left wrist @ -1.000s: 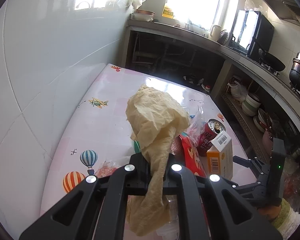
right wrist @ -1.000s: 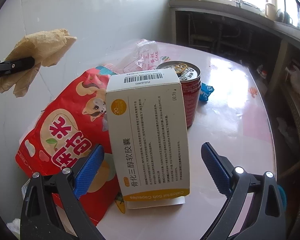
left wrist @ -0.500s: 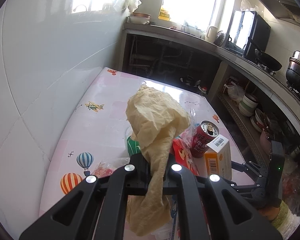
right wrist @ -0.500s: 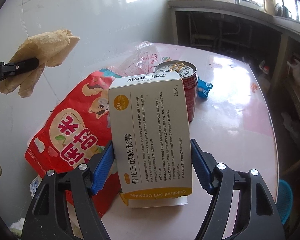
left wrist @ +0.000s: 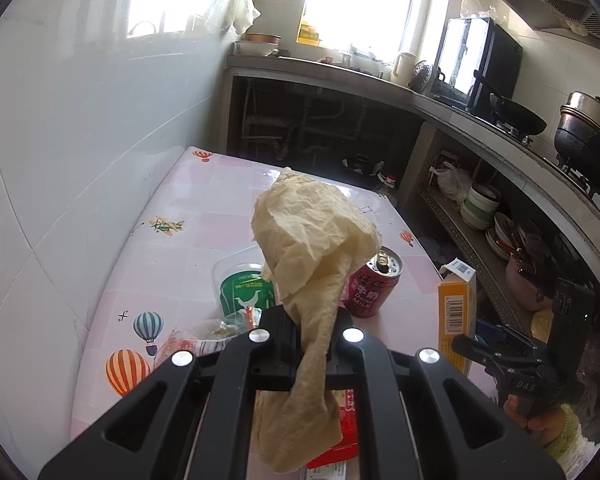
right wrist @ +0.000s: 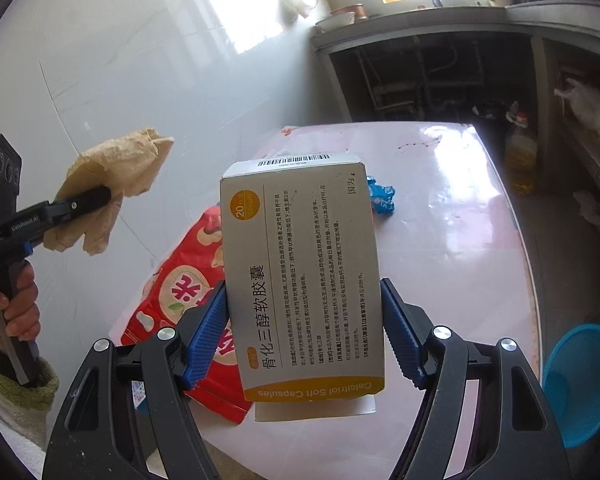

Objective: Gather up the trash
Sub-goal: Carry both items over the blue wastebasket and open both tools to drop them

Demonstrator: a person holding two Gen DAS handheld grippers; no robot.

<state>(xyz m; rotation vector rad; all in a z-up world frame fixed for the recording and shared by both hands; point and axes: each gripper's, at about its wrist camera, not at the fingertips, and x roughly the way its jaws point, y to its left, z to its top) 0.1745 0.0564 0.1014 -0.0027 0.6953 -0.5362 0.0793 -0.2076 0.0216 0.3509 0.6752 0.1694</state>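
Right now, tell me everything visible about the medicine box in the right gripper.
The medicine box is a white cardboard carton with an orange band reading "Calcitriol Soft Capsules", an orange circle marked 20, dense Chinese print and a barcode on its far end flap. The right gripper clamps it by its two long sides, blue ribbed fingers pressed against them. It is held above the table, over the red snack bag, its near flap hanging open.
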